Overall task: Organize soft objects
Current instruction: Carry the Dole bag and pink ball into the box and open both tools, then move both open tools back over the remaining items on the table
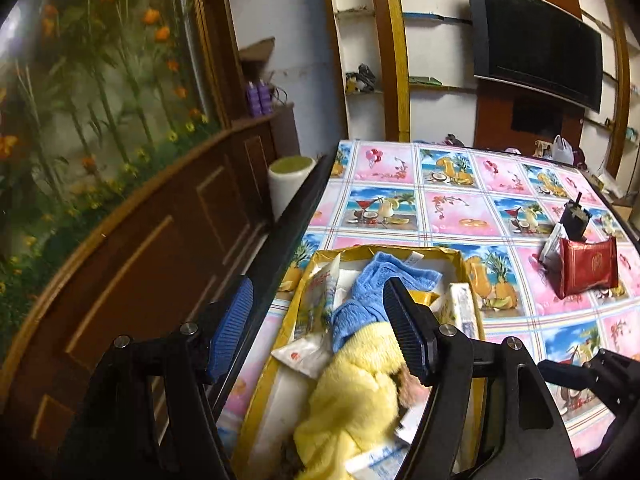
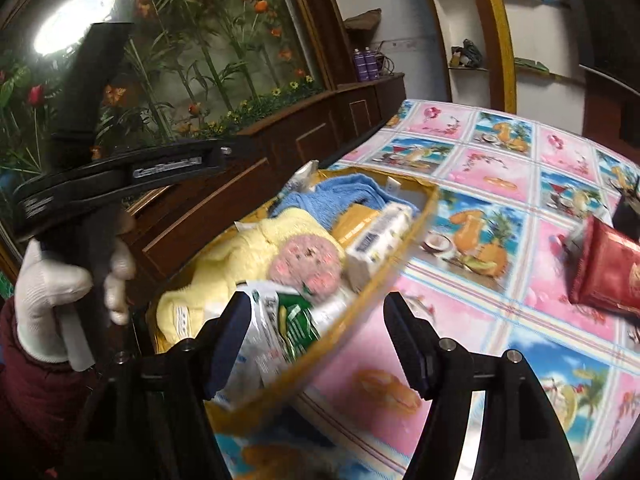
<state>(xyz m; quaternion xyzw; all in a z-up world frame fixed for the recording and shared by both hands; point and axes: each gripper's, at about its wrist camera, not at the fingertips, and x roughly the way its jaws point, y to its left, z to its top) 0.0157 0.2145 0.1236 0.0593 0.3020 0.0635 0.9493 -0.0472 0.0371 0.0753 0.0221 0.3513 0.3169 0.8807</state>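
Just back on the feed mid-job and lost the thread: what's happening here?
A person in white gloves holds a pair of tongs in each hand over a yellow cardboard box at the edge of the patterned table. The box already holds a blue towel, a yellow plush toy and several packets. Both the left tongs and the right tongs stand open and grip nothing. A red pouch still lies out on the table.

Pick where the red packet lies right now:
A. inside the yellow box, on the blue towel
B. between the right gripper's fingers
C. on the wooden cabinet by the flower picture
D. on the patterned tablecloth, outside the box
D: the red packet lies flat on the tablecloth, well apart from the yellow box that holds the blue towel.
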